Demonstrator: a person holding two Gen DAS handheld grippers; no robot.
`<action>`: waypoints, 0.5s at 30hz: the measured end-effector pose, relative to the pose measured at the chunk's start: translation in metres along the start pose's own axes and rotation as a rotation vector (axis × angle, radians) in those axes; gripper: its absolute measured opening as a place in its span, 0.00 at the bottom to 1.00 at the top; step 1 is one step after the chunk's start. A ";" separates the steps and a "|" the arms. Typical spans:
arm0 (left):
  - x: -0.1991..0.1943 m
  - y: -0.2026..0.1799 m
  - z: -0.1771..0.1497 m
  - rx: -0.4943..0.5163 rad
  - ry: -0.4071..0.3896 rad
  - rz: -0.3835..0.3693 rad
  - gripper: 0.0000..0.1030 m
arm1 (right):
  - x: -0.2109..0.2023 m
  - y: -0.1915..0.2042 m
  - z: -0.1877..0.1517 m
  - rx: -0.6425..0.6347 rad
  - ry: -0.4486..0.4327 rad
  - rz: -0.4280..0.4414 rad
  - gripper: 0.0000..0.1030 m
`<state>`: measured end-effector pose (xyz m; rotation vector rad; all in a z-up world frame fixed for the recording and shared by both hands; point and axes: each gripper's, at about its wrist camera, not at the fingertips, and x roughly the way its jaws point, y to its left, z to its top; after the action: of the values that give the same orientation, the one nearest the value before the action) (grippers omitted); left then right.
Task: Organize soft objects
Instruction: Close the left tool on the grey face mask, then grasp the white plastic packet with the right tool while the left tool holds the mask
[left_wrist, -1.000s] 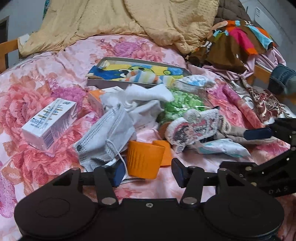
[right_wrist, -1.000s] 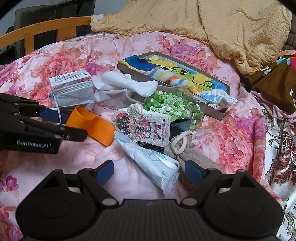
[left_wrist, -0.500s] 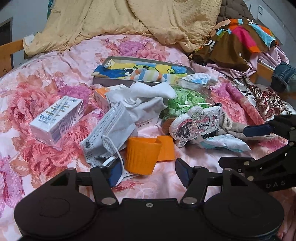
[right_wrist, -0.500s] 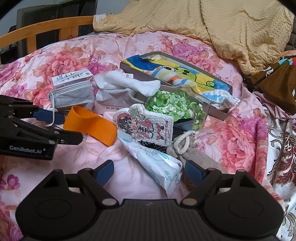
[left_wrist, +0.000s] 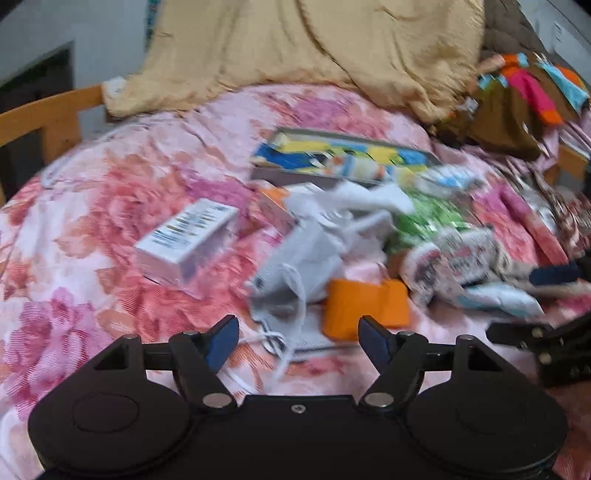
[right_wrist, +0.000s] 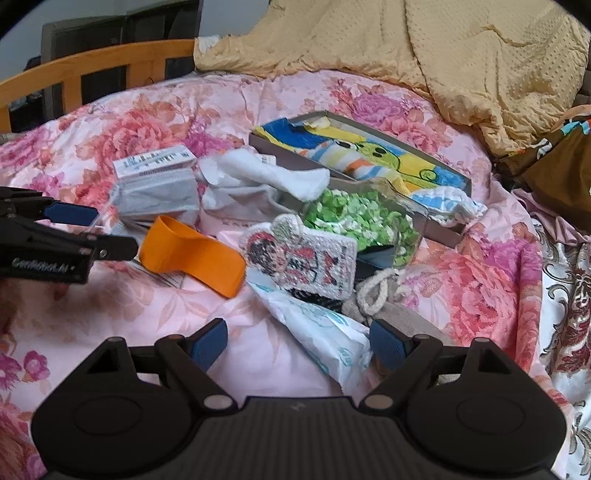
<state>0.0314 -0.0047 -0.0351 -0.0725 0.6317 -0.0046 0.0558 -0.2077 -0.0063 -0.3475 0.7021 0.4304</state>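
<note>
Your left claw (left_wrist: 295, 338) is opening, nothing gripped; the right claw (right_wrist: 297, 341) stands wide. The grey mask (left_wrist: 295, 258) lies touching the orange cup (left_wrist: 364, 308); its loose ear loop may snag your pad.

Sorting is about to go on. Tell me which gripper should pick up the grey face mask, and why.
Left, probably. The left gripper points at the grey face mask, whose ear loop lies just ahead of its opening, empty jaws. The right gripper is open over the white tissue pack, with the orange cup between it and the mask.
</note>
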 end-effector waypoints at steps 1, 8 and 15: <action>0.001 0.001 0.003 0.003 -0.005 0.002 0.72 | -0.001 0.001 0.000 -0.001 -0.009 0.006 0.85; 0.011 0.009 0.019 0.009 -0.018 -0.049 0.72 | 0.006 0.007 0.003 -0.027 -0.010 0.018 0.79; 0.023 0.020 0.030 -0.027 0.016 -0.137 0.53 | 0.018 0.018 0.004 -0.087 -0.024 -0.031 0.59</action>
<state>0.0674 0.0171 -0.0257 -0.1422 0.6415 -0.1289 0.0614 -0.1859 -0.0189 -0.4342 0.6555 0.4357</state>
